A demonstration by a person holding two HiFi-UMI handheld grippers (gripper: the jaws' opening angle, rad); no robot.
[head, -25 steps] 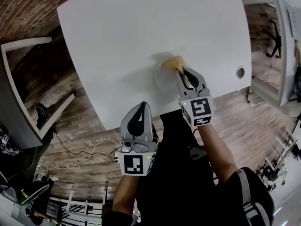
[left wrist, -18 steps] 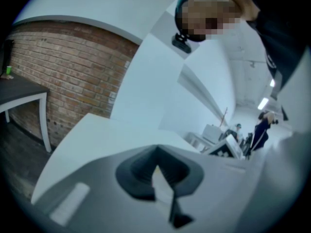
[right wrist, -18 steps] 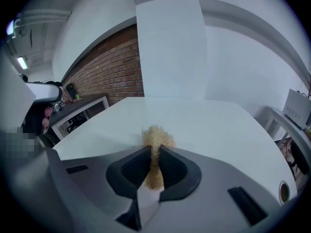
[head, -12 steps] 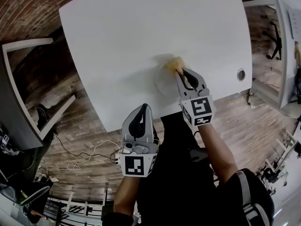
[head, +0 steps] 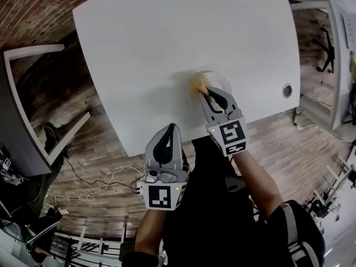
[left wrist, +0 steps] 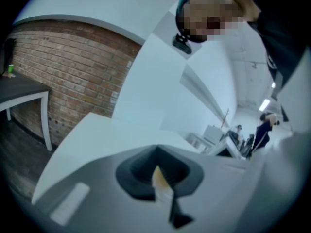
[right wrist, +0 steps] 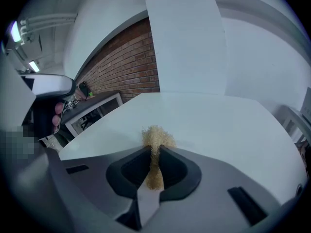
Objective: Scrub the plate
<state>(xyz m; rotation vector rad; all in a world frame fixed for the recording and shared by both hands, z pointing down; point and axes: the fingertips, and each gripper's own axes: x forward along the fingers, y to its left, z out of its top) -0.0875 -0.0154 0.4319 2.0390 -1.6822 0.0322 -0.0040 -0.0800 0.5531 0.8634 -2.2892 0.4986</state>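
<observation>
Compared with a moment ago, your right gripper [head: 204, 92] has slid left and back toward you, so the straw-coloured scrubber [head: 198, 83] now sits on the left part of the plate [head: 221, 80] instead of its far rim, and more pale rim shows to the right of the jaws. The grip hasn't changed: in the right gripper view the jaws are clamped tight on the scrubber [right wrist: 156, 139], with its frayed tuft poking out past the tips onto the white surface. Your left gripper [head: 169, 128] has barely moved. It hangs by the table's near edge in front of your body, jaws pressed together with nothing I can make out between them in the left gripper view. The plate lies close to the near edge of the white table [head: 167, 38], right of centre, so there's little margin on your side. The round cable hole [head: 287, 89] is well apart to the right, and there's lots of bare tabletop beyond the plate and off to the left.
</observation>
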